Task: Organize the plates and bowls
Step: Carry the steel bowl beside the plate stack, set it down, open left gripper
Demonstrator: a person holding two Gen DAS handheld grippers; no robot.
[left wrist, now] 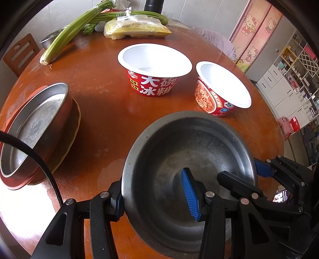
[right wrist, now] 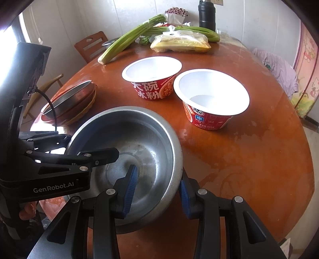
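Both grippers clamp the steel bowl [left wrist: 189, 159] on the round wooden table [left wrist: 103, 119]: the left gripper [left wrist: 157, 201] pinches its left rim, the right gripper [right wrist: 157, 191] its right rim, each with one pad inside. Behind it stand two empty paper bowls [right wrist: 211, 93]; a stack of metal dishes [left wrist: 35, 129] lies to the left.

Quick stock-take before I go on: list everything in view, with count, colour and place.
steel bowl: 1, grey, near table edge, gripped on both rims
paper bowls: 2, red, white inside, mid-table, empty
stacked dishes: steel pan on red and cream ones, tilted, left
celery: green stalks, far side
bagged corn: 1 bag, yellow, far side
flask: 1, black, far edge
table: 1, reddish-brown, round
chair: 1, wooden, beyond table
left gripper: black, blue pads, clamping rim
right gripper: same, opposite rim
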